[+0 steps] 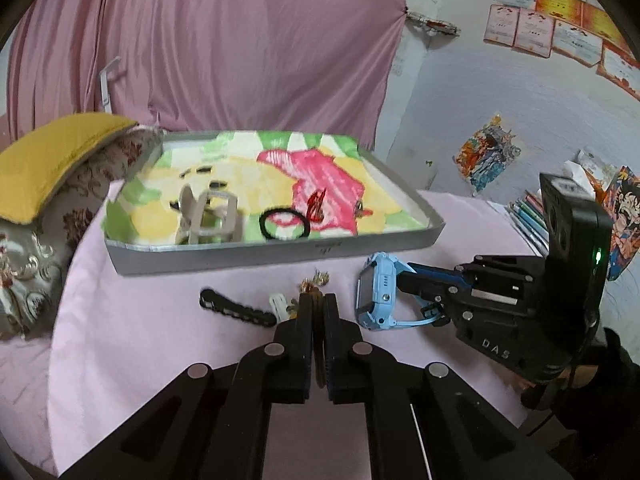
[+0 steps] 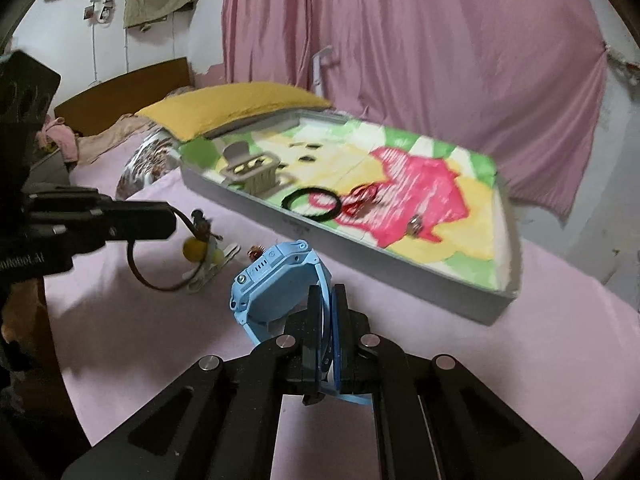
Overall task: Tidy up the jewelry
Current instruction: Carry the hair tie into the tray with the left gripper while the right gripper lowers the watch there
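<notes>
My left gripper is shut on a thin brown hair tie with a beaded charm; it also shows in the right wrist view, hanging from that gripper. My right gripper is shut on the strap of a light blue watch, held above the pink sheet; the watch also shows in the left wrist view. A grey tray lined with a colourful cloth holds a beige claw clip, a black hair tie and a red clip.
A black chain bracelet, a white clip and a small brass piece lie on the pink sheet before the tray. A yellow pillow lies left of the tray. A pink curtain hangs behind.
</notes>
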Demonstrator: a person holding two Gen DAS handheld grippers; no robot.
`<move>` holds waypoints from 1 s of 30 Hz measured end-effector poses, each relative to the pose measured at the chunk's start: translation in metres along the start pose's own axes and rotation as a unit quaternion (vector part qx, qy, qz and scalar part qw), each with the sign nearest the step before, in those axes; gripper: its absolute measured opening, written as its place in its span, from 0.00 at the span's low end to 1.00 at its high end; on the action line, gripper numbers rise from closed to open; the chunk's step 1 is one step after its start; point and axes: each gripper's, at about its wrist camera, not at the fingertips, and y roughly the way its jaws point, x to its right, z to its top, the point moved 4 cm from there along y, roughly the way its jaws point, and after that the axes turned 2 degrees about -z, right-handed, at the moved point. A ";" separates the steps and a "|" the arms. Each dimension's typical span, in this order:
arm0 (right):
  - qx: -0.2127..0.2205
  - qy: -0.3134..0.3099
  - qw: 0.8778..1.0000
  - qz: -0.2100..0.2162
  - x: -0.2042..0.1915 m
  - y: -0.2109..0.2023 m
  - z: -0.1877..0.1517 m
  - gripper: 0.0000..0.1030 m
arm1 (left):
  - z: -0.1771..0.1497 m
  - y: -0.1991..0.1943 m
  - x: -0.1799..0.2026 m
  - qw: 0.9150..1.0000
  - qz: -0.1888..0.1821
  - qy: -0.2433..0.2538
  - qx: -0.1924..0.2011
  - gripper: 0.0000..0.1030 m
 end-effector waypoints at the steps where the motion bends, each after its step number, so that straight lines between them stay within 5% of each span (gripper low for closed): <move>1: 0.005 0.000 1.000 -0.004 0.002 -0.002 0.002 0.04 | 0.004 -0.003 0.001 1.000 0.001 0.003 0.006 0.05; 8: 0.077 0.015 0.996 -0.033 0.010 -0.026 0.023 0.04 | 0.023 -0.019 0.006 0.999 0.009 0.023 0.048 0.05; 17: 0.195 0.075 0.977 -0.045 0.023 -0.049 0.054 0.04 | 0.054 -0.025 0.004 0.988 0.013 0.019 0.156 0.05; 30: 0.227 0.117 0.964 -0.077 0.043 -0.018 0.075 0.04 | 0.087 -0.002 0.000 0.969 0.042 0.027 0.242 0.05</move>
